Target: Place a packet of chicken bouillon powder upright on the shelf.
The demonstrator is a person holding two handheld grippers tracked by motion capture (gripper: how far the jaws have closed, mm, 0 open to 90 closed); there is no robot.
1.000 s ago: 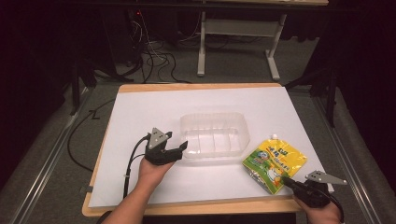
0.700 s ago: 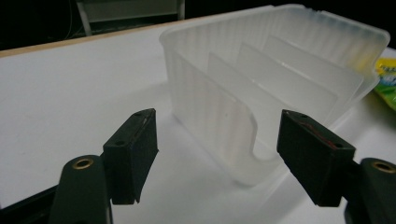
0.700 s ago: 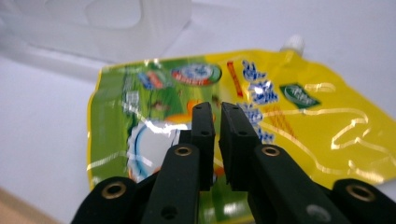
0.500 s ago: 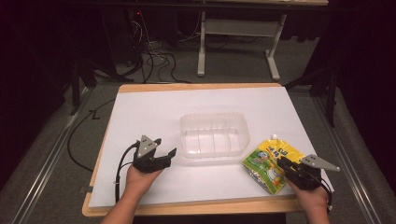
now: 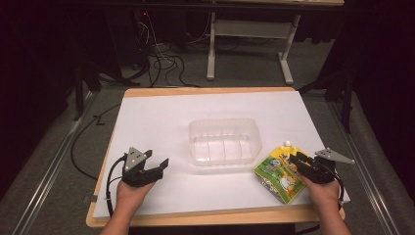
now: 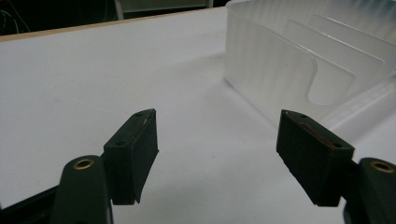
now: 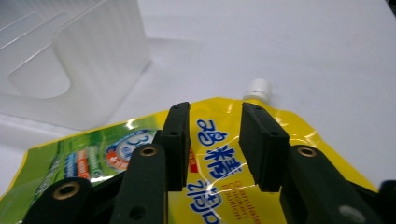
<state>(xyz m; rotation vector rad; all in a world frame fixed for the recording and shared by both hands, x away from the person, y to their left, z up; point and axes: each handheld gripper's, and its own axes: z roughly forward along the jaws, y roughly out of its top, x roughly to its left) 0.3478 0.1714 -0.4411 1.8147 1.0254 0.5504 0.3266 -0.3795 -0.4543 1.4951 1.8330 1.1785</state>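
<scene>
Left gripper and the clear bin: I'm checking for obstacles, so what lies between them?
Nothing: the left gripper view shows bare white sheet between the open left gripper and the clear bin; the high view agrees.

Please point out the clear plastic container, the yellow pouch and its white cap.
clear plastic container (image 5: 222, 122), high view, far rim.
yellow pouch (image 7: 224, 142), right gripper view, printed front between the jaws.
white cap (image 7: 258, 89), right gripper view, cap side.

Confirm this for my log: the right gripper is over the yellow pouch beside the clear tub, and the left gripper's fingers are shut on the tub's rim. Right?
Not quite. The left gripper is open, its fingers spread over bare white table short of the clear tub, as the left gripper view shows. The right gripper is indeed over the yellow pouch beside the tub.
</scene>
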